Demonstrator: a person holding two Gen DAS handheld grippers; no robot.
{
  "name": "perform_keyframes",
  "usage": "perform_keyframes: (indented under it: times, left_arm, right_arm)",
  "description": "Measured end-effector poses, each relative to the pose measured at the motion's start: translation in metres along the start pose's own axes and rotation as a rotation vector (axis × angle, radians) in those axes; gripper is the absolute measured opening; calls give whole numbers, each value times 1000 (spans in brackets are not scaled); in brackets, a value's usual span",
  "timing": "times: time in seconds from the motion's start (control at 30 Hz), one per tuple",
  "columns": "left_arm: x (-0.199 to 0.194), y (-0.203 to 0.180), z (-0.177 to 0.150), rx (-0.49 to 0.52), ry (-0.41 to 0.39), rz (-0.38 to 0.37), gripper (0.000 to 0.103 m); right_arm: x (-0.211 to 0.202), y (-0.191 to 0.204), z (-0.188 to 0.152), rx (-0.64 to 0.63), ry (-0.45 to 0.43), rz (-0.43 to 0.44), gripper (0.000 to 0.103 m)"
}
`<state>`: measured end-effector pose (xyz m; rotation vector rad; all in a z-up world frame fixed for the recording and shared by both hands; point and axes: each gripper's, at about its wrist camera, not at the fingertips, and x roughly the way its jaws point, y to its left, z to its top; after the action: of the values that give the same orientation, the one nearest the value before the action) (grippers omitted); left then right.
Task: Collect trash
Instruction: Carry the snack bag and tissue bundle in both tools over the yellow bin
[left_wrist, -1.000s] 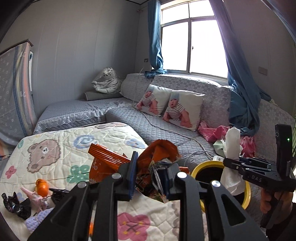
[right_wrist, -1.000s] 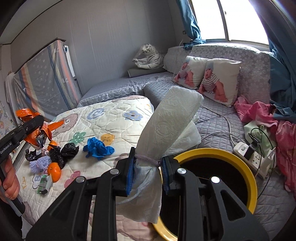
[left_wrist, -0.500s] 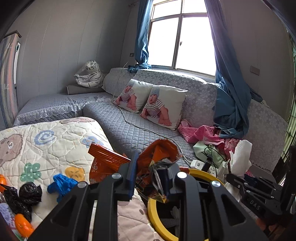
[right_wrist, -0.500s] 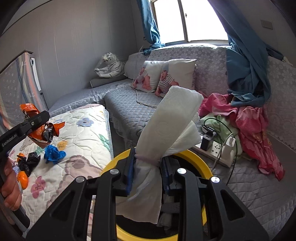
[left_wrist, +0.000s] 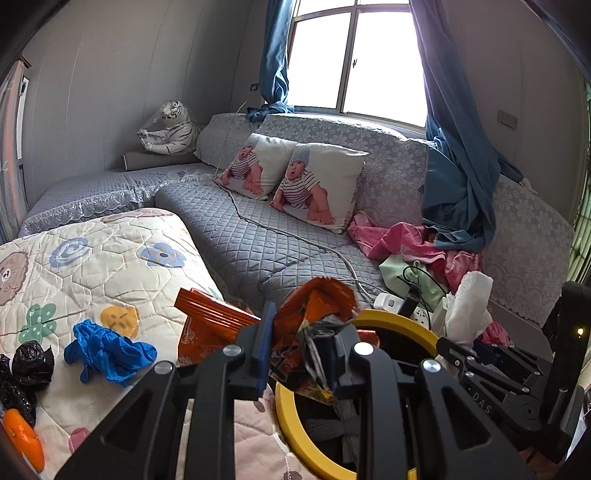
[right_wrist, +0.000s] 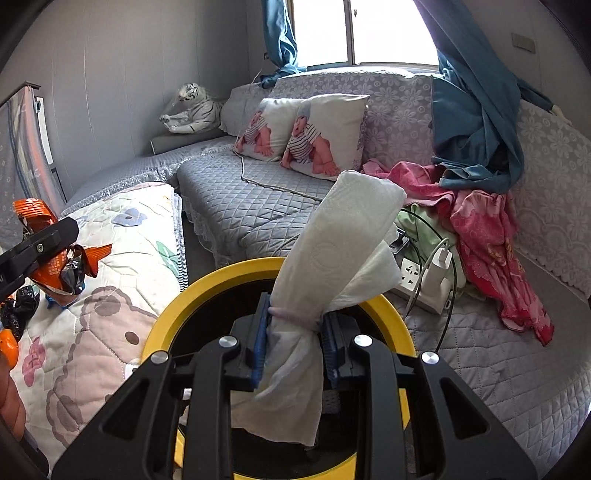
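My left gripper (left_wrist: 299, 350) is shut on a crumpled orange snack wrapper (left_wrist: 314, 314), held just over the near rim of a yellow-rimmed bin (left_wrist: 399, 326). The same wrapper (right_wrist: 55, 254) shows at the left edge of the right wrist view. My right gripper (right_wrist: 295, 343) is shut on a white paper towel wad (right_wrist: 343, 251), directly above the bin (right_wrist: 207, 291) opening. In the left wrist view that towel (left_wrist: 469, 310) rises from the right gripper (left_wrist: 480, 354) at the bin's right side. On the patterned quilt (left_wrist: 110, 258) lie a blue glove (left_wrist: 107, 350), black bags (left_wrist: 31, 365) and an orange piece (left_wrist: 24, 439).
A grey quilted sofa (right_wrist: 258, 206) with two printed cushions (right_wrist: 314, 129) runs behind the bin. A white power strip (right_wrist: 421, 277) with cables and pink cloth (right_wrist: 487, 236) lie to its right. A person's hand (right_wrist: 11, 402) shows at the left edge.
Both grippers have swung right and down from over the quilt to the bin. The wrapper and the towel stay gripped. The bin now sits under both.
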<state>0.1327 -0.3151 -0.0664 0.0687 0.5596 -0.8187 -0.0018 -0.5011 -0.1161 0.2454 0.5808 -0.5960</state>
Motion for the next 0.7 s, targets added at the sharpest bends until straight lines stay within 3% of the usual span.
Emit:
perform_keyframes:
  times: [0.7]
  left_arm:
    - [61,-34,1,24,139,-33,25]
  right_arm:
    - [26,-16,-12,32,109,-10,26]
